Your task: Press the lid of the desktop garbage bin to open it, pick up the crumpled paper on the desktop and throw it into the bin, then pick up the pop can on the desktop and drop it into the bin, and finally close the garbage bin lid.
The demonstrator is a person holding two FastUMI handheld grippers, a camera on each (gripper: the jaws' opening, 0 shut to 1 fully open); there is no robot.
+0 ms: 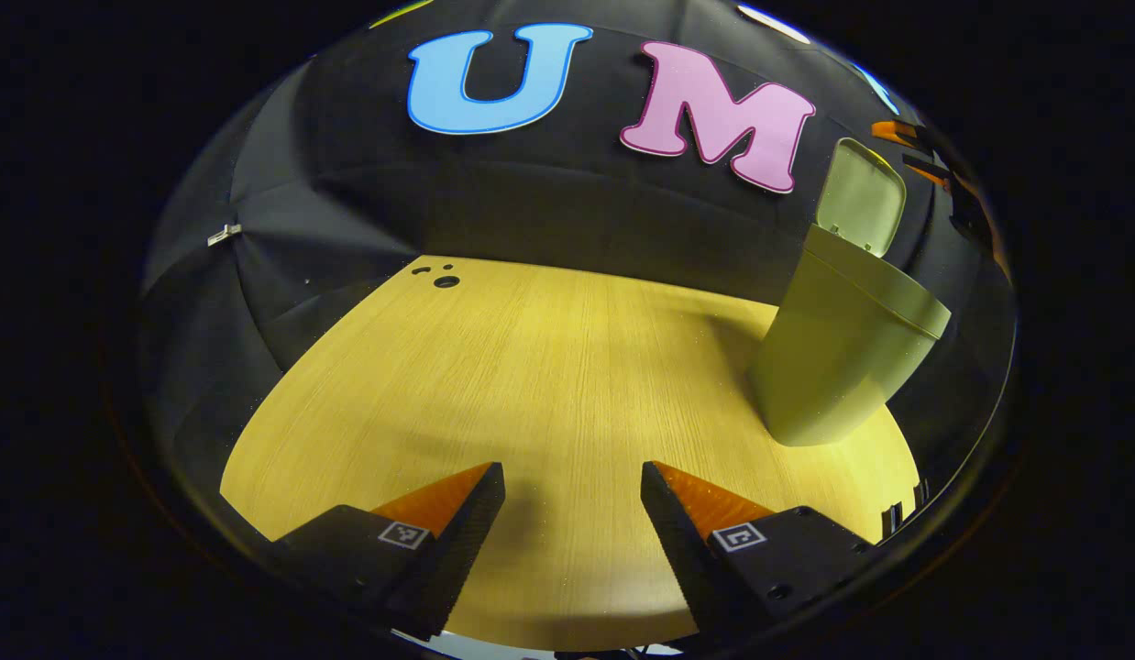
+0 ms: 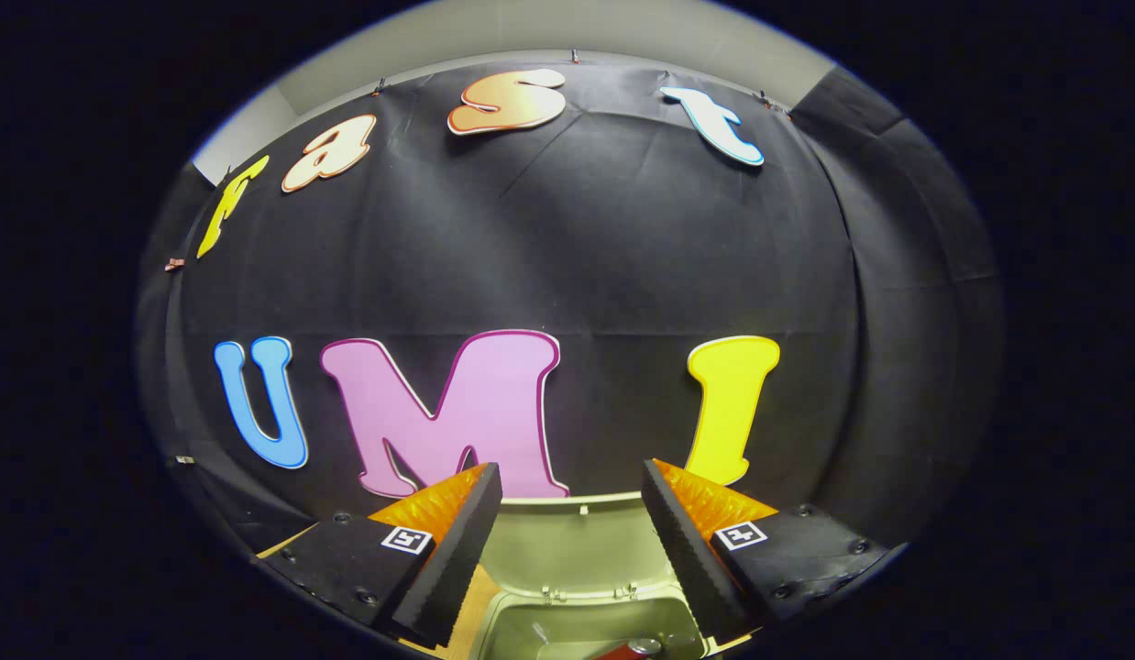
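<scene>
Two pairs of tongs stand open and empty: the left tongs (image 1: 572,513) low over the bare yellow wood-grain counter (image 1: 531,367), the right tongs (image 2: 572,527) above the pale green plastic bin (image 2: 577,623), at bottom centre, whose raised lid (image 2: 567,550) probably awaits closing.

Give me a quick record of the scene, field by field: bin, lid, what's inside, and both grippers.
bin: green desktop bin standing on the wooden table
lid: up, open
inside: a red can partly visible in the opening
left gripper: fingers apart, empty, over the table
right gripper: fingers apart, empty, above the bin's opening
</scene>
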